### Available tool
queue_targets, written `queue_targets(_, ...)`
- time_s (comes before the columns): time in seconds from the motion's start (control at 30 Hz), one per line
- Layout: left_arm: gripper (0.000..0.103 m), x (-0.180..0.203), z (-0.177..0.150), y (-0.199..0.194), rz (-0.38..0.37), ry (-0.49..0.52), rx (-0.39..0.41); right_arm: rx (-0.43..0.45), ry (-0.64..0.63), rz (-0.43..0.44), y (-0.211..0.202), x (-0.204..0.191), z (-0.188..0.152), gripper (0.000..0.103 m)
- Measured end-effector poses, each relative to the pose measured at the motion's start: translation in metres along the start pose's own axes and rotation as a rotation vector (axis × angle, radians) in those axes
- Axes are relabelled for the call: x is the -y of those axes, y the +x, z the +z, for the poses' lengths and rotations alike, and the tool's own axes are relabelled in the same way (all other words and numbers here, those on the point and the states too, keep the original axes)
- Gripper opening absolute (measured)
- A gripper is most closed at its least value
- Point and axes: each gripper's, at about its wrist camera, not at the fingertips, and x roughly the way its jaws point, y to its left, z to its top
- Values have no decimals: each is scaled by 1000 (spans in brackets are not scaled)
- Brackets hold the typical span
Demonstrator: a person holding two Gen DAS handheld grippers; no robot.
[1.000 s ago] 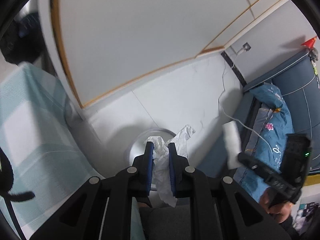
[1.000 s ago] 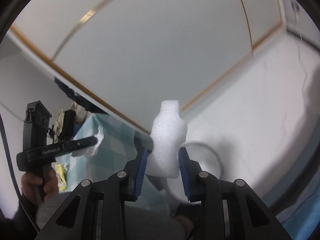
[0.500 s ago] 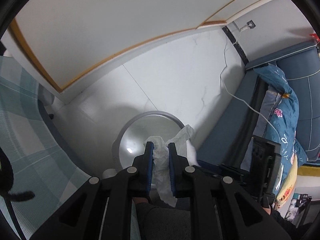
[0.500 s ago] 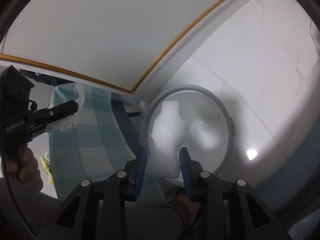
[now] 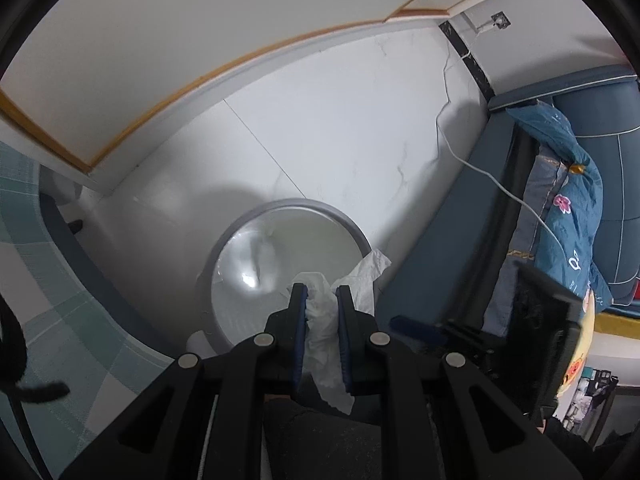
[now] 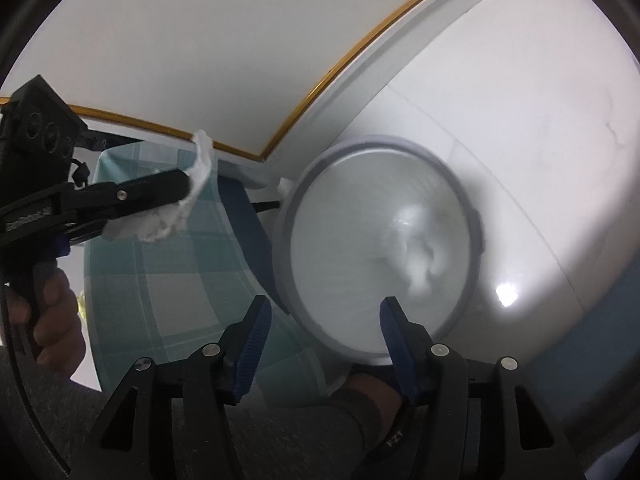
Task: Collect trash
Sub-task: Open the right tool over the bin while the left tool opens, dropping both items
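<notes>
Left gripper (image 5: 321, 294) pinches the crumpled tissue (image 5: 326, 320) mid-wad over the near rim of the round bin (image 5: 280, 206), light, soft, likely to cling to pads; right gripper (image 6: 325, 312), jaws just opened, nothing between them, hangs over the bin.

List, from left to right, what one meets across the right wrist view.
Black left gripper holding crumpled white tissue → teal checked cloth → round grey-rimmed white bin → glossy white floor tile.
</notes>
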Motion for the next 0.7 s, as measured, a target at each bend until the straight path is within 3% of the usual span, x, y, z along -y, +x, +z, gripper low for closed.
queue_targets(0.3,11,3,0,20,38,16,-77,150,4,-114,-34,4,4,72)
queue_targets(0.57,12,3,0,29,98,15,-102,207,13,-160,-43,4,5,81)
queue_targets(0.7,22,5,0,32,114,27,-118,223,17,-157,-46,5,7,83)
